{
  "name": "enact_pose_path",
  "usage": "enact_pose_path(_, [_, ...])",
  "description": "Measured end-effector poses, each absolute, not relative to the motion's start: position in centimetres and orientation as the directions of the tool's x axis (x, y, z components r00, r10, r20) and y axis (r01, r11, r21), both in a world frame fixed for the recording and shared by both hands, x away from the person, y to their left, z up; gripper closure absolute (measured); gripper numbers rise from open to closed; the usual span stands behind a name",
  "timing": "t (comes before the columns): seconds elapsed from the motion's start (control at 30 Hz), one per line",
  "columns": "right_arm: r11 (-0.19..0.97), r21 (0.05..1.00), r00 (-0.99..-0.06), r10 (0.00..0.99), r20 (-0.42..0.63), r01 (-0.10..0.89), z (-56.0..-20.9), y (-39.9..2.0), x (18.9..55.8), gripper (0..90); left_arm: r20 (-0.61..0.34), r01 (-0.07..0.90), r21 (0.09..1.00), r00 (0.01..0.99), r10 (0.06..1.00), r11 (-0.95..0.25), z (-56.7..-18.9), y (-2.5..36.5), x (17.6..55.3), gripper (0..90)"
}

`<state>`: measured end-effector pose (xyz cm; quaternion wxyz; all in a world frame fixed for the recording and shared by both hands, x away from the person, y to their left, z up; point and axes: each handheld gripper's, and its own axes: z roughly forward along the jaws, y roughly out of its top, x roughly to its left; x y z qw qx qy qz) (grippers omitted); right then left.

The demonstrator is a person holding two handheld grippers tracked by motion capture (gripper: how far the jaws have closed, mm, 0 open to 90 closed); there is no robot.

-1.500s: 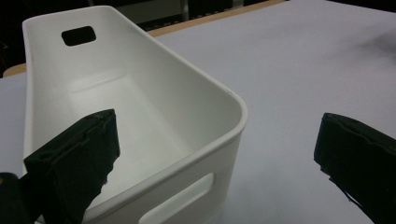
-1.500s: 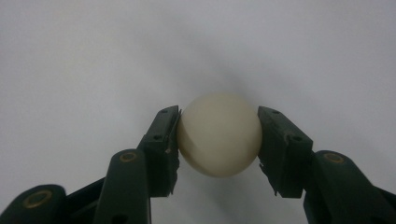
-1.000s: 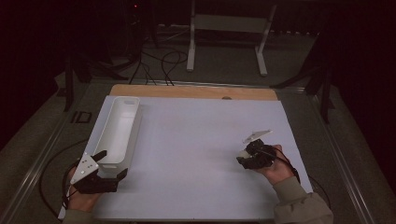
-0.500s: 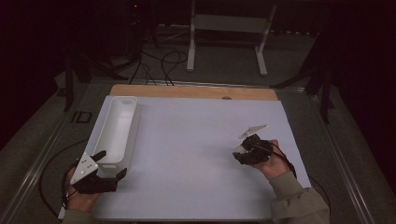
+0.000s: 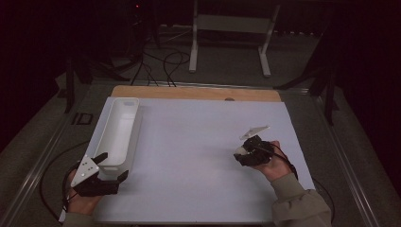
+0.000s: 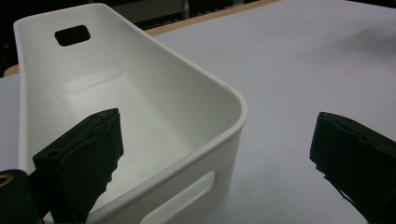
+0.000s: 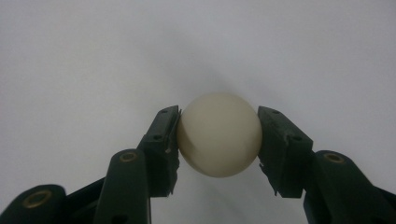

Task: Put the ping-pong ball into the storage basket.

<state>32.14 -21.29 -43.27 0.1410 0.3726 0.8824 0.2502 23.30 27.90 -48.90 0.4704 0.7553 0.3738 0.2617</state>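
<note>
A cream-white ball (image 7: 218,140) sits clamped between the two black jaws of my right gripper (image 7: 218,133), just above the white table sheet. From the high view that right gripper (image 5: 242,154) is at the right of the sheet, the ball (image 5: 240,150) showing pale at its tip. A long white bin (image 5: 118,127) lies along the left side, empty inside (image 6: 140,107). My left gripper (image 5: 115,164) stands open at the bin's near end. In the left gripper view (image 6: 217,135) one jaw is over the bin's inside, the other over bare sheet.
The white sheet (image 5: 198,156) covers the table, with a wooden strip (image 5: 189,92) along the far edge. Beyond it, a white metal stand (image 5: 231,28) and cables (image 5: 161,61) lie on the dark floor. A metal rail (image 5: 38,170) runs along the left side.
My right gripper has edged slightly to the left and farther away with the ball still in it. The left gripper and the bin have stayed put.
</note>
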Motion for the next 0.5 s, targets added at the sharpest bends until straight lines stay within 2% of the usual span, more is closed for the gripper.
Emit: enact_pose_path(0.5, [0.596, 0.559, -0.687, 0.724, -0.063, 0.576, -42.72, -20.63, 32.24, 50.5, 0.038, 0.325, 0.906, 0.574, 0.818, -0.270, -48.74, 27.71, 23.32, 5.0])
